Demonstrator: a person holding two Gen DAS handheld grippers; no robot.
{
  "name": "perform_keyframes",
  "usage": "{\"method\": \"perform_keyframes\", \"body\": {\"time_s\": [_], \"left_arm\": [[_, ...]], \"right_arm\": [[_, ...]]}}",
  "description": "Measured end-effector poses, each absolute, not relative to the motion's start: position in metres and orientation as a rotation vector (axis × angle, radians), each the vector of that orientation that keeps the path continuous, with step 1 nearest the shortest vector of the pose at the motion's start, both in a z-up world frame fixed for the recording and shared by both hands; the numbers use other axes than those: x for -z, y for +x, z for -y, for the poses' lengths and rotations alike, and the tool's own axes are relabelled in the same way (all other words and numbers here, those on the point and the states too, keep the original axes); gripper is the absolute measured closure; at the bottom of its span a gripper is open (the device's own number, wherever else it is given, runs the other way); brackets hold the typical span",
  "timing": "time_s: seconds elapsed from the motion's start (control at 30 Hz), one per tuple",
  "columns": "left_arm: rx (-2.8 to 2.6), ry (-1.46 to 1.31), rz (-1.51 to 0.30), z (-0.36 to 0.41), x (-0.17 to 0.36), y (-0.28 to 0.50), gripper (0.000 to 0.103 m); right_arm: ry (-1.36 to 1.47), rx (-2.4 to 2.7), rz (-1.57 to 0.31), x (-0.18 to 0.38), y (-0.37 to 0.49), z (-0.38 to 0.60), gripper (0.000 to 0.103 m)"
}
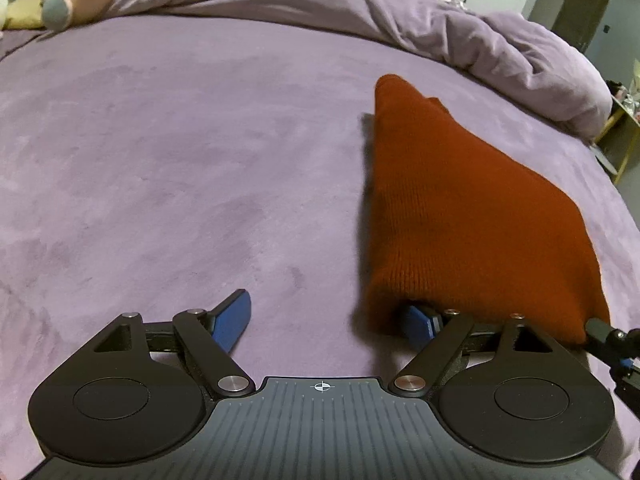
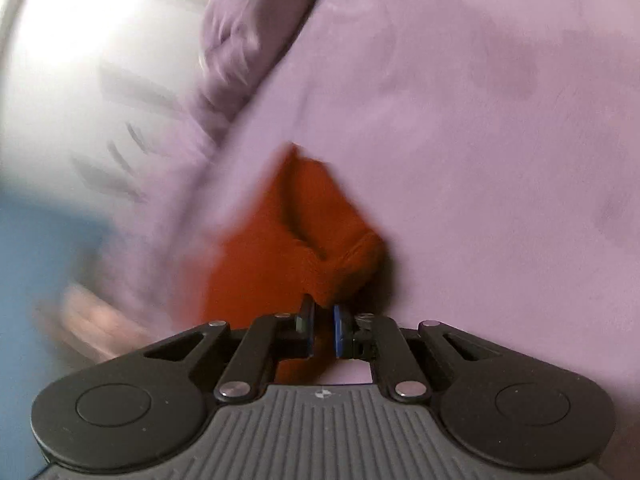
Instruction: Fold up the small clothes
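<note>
Your right gripper [image 2: 322, 330] pinches the soft, light rust knit garment [image 1: 460, 216] at its edge; your left gripper [image 1: 332, 320], fingers apart, should take the opposite corner.

Black left claw [image 1: 324, 320], blue pads [image 1: 234, 322], silver screws.

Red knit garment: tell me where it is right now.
The red knit garment hangs over the purple bedspread, right of centre in the left wrist view, pinched at a corner by the right gripper.
</note>
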State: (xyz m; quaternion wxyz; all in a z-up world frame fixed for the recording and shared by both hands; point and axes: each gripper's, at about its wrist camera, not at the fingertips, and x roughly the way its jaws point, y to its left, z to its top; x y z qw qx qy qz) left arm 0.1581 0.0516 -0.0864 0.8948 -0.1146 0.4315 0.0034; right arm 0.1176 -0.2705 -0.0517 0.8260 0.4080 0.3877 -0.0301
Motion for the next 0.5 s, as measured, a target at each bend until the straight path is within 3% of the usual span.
{"method": "perform_keyframes", "body": {"time_s": [0.13,0.3,0.5], "left_arm": [[-0.063,-0.273,-0.911,-0.059,0.072,0.147,0.020],[-0.063,-0.266,-0.835,-0.057,0.044,0.139,0.019],[-0.029,-0.219,-0.885,-0.034,0.051,0.157,0.019]], "right_arm": [[0.656,0.127,-0.859,0.029,0.114,0.254,0.081],[0.503,0.118,-0.699,-0.011,0.107,0.245,0.081],[0.378,0.014,-0.773,0.007,0.147,0.211,0.081]]}}
